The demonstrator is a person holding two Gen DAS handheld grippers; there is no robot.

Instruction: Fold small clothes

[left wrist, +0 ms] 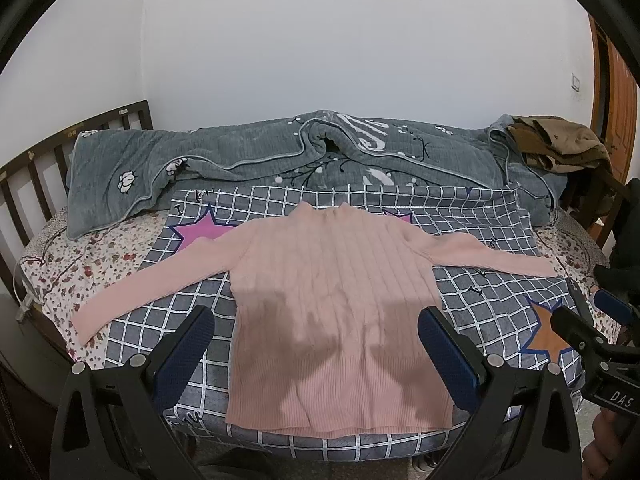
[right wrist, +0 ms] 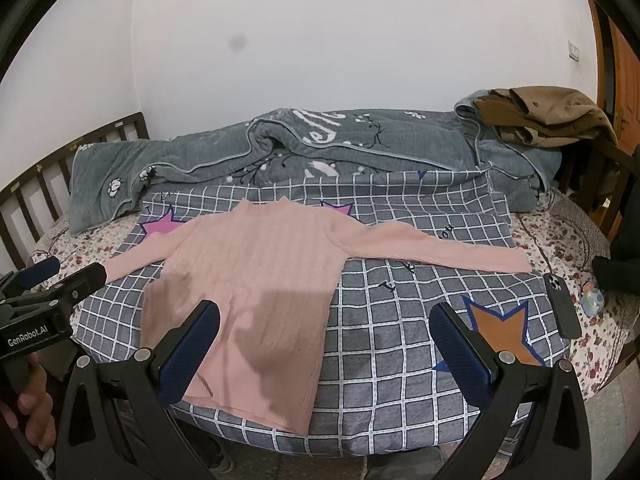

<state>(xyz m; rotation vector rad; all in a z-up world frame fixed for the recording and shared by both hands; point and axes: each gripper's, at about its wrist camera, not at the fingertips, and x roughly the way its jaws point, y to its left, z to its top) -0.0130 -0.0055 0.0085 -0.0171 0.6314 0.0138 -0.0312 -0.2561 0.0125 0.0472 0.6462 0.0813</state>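
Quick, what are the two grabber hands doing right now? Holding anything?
Left gripper: open, holding nothing, above the pink sweater.
Right gripper: open, holding nothing, above the sweater's edge and the checked sheet.

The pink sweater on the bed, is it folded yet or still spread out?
Spread out. The pink sweater lies flat on the checked sheet, both sleeves stretched sideways, with no fold visible.

Both fisheye views are evenly but dimly lit by soft, cool indoor light, without glare; the white wall (left wrist: 320, 40) reads pale grey. Soft-edged shadows fall on the lower half of the sweater (left wrist: 332, 320) and on the checked cover (right wrist: 360, 344). Straight lines bow toward the edges, black vignetting fills the corners, and a dark smudge (right wrist: 238, 43) marks the right view.
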